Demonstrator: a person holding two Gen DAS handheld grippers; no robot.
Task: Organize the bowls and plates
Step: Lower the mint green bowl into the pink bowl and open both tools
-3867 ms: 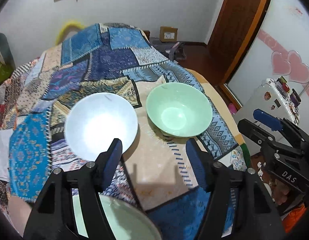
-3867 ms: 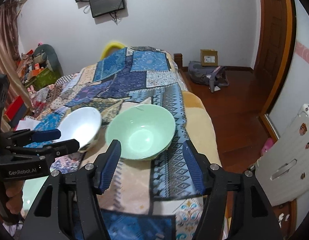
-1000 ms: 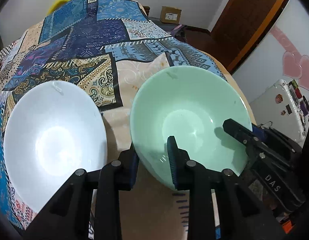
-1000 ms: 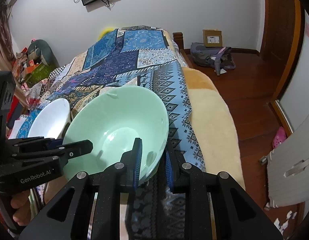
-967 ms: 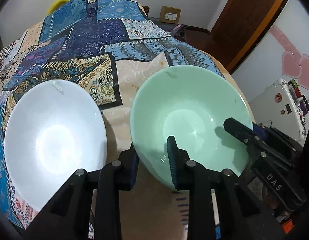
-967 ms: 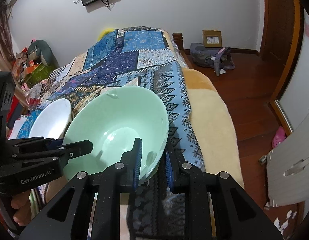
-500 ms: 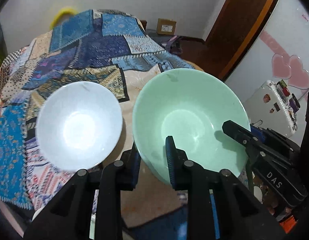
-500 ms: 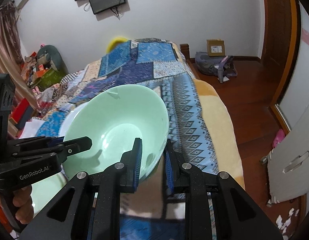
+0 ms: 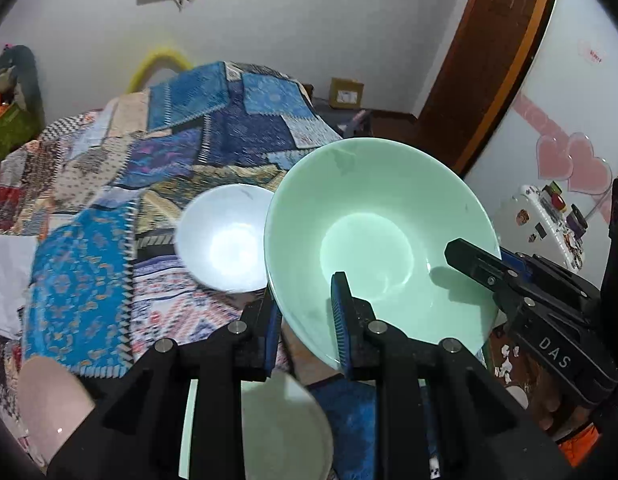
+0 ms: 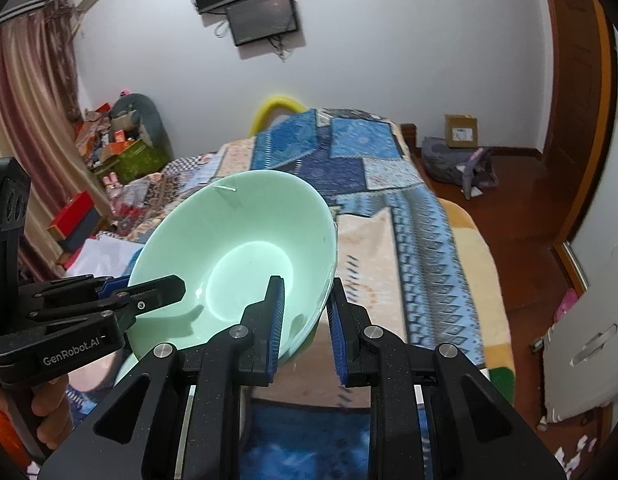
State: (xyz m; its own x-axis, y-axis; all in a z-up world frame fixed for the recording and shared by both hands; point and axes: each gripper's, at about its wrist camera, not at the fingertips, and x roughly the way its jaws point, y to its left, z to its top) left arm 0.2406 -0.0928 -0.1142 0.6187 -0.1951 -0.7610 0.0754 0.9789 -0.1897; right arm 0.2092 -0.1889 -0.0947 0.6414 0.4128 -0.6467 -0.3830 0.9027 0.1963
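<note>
Left gripper (image 9: 307, 316): its black fingers with blue ribbed pads are clamping the near rim of the large pale-green glazed bowl (image 9: 373, 240), one pad inside the wall, the other outside.
Right gripper (image 10: 305, 322): it is gripping the same bowl's rim on the opposite side, one pad lying inside, the other outside.
Green bowl: it is hanging in the air between both grippers, tilted with its opening toward the cameras, above the patchwork blue-patterned bedspread (image 9: 89, 264).
White bowl (image 9: 225, 236): the round white ceramic bowl is sitting on the bedspread just left of the green bowl, whose rim is covering its right edge in the left wrist view.
Pale-green plate (image 9: 277, 428): it is lying below the left gripper, mostly hidden by the fingers.
Hidden or unclear: the green bowl's underside and foot are not showing; in the right wrist view the white bowl is out of sight behind the green bowl; the bedspread is blurring at the left edge.
</note>
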